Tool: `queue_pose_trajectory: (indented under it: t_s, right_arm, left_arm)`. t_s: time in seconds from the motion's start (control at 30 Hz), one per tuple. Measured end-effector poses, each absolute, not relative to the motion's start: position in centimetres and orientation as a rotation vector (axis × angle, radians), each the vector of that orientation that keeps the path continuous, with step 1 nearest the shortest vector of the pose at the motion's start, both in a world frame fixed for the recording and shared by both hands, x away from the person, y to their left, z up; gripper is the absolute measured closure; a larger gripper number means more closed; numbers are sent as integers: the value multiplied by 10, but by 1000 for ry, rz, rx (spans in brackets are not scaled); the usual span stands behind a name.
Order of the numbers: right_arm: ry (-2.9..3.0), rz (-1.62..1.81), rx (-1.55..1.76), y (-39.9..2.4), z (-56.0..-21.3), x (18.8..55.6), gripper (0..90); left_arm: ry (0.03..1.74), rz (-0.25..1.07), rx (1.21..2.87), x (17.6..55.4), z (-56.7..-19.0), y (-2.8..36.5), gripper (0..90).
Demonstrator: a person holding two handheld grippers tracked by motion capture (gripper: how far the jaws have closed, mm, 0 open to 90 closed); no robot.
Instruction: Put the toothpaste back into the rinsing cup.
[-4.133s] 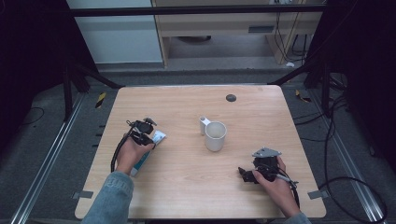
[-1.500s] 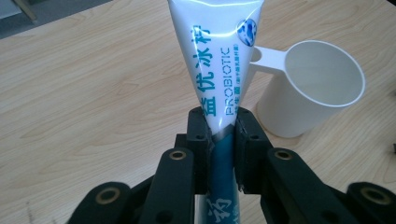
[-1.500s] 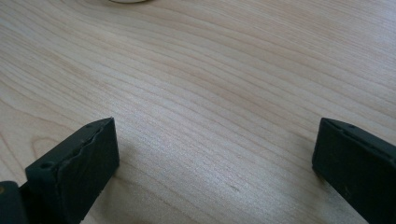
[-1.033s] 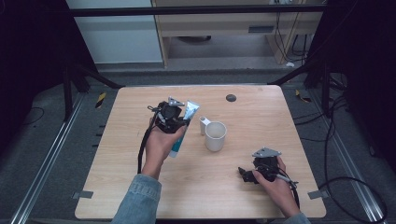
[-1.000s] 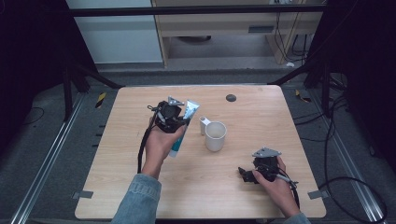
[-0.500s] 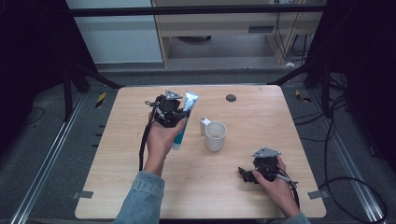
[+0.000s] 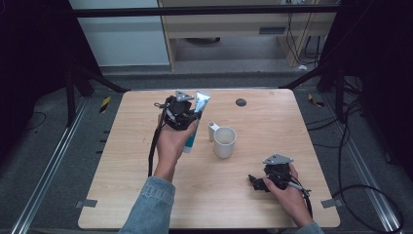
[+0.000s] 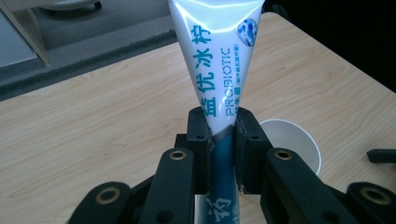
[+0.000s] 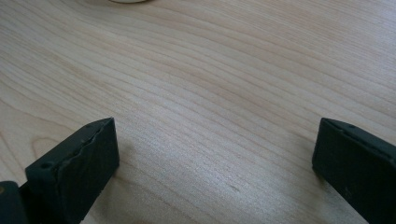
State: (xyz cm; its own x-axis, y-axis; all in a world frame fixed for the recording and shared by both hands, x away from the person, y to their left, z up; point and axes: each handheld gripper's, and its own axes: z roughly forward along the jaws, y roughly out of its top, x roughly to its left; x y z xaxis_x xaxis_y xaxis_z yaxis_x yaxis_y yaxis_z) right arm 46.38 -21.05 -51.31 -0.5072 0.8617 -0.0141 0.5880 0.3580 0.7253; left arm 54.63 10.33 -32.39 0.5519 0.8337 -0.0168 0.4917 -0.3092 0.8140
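My left gripper (image 7: 187,117) is raised over the table's left-centre, shut on a white and teal toothpaste tube (image 7: 198,109). In the left gripper view the two black jaws pinch the tube (image 8: 219,56) at its middle, its crimped wide end pointing away, and my left gripper (image 8: 222,135) hangs just above and left of a white mug (image 8: 292,140). The mug (image 7: 224,142) stands upright at the table's centre, handle to its left. My right gripper (image 7: 255,181) rests on the wood at the front right, held by a hand; its jaws (image 9: 212,154) stand wide apart over bare wood.
A small dark round disc (image 7: 240,102) lies near the table's far edge (image 7: 209,90). Black cables trail from both grippers. Dark floor, rails and a shelf unit surround the table.
My left gripper has carried the tube from the table's left side up and toward the far centre, beside the mug. The right gripper has stayed put.
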Motion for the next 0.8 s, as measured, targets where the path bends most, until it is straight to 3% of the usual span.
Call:
queue_pose_trajectory:
  t_s: [0.8]
  right_arm:
    - [2232, 947, 1270, -210, -513, 464, 7]
  left_arm:
    - [1034, 560, 1883, 551, -301, 80, 780]
